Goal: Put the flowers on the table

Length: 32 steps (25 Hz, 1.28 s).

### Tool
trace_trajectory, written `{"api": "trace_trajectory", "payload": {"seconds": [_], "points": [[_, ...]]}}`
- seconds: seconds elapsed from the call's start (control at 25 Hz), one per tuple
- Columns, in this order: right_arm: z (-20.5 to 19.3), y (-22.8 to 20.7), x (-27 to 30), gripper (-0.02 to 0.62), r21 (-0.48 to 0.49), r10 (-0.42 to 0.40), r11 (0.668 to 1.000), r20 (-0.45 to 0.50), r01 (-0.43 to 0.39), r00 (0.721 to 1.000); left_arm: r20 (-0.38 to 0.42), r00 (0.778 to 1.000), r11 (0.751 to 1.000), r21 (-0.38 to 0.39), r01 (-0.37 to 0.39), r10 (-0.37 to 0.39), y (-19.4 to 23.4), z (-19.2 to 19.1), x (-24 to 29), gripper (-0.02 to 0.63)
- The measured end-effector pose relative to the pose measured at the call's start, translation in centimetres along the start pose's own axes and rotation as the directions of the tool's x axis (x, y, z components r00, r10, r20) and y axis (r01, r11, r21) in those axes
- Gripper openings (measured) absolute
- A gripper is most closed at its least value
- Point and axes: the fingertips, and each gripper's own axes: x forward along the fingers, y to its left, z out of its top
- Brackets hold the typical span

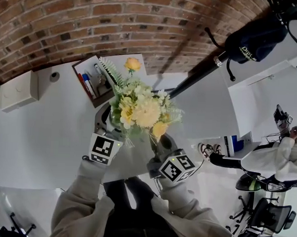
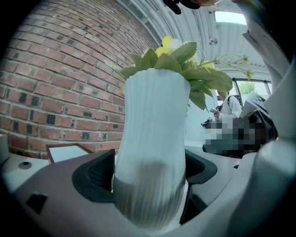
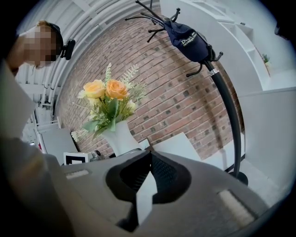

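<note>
The right gripper has its jaws together at the tips. The pale sliver between them I can't identify. The left gripper is clamped round the lower body of a white ribbed vase, held upright in front of the person. It looks hard, slick and breakable, and top-heavy under the flowers, so that low grip seems right. Beyond is the white table by the brick wall.

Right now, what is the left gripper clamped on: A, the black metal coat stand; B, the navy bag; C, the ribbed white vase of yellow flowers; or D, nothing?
C: the left gripper has both jaws pressed against the ribbed white vase holding the yellow flowers.
</note>
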Motion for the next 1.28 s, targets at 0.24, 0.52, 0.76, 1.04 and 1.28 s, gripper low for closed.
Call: {"api": "trace_trajectory", "payload": {"seconds": [0.24, 0.52, 0.76, 1.04, 1.28], "points": [[0.3, 0.2, -0.6, 0.0, -0.002, 0.02, 1.0, 0.0, -0.02, 1.0, 0.0, 0.999, 0.998, 0.028, -0.051, 0.051, -0.1, 0.3, -0.3, 0.425], [0.6, 0.1, -2.0, 0.0, 0.006, 0.047, 0.999, 0.007, -0.047, 0.999, -0.003, 0.993, 0.992, 0.029, -0.121, 0.121, -0.8, 1.0, -1.5, 0.425], [0.6, 0.4, -3.1, 0.0, 0.017, 0.09, 0.996, 0.007, -0.09, 0.996, -0.037, 0.983, 0.982, -0.04, -0.182, 0.181, -3.3, 0.1, -4.6, 0.425], [0.5, 1.4, -5.9, 0.0, 0.03, 0.171, 0.985, -0.003, -0.17, 0.985, -0.068, 0.964, 0.962, -0.083, -0.261, 0.255, -7.6, 0.7, -8.3, 0.344], [0.4, 2.6, -9.2, 0.0, 0.017, 0.231, 0.973, -0.024, -0.231, 0.973, -0.081, 0.928, 0.92, -0.131, -0.37, 0.362, -11.1, 1.7, -11.3, 0.047]]}}
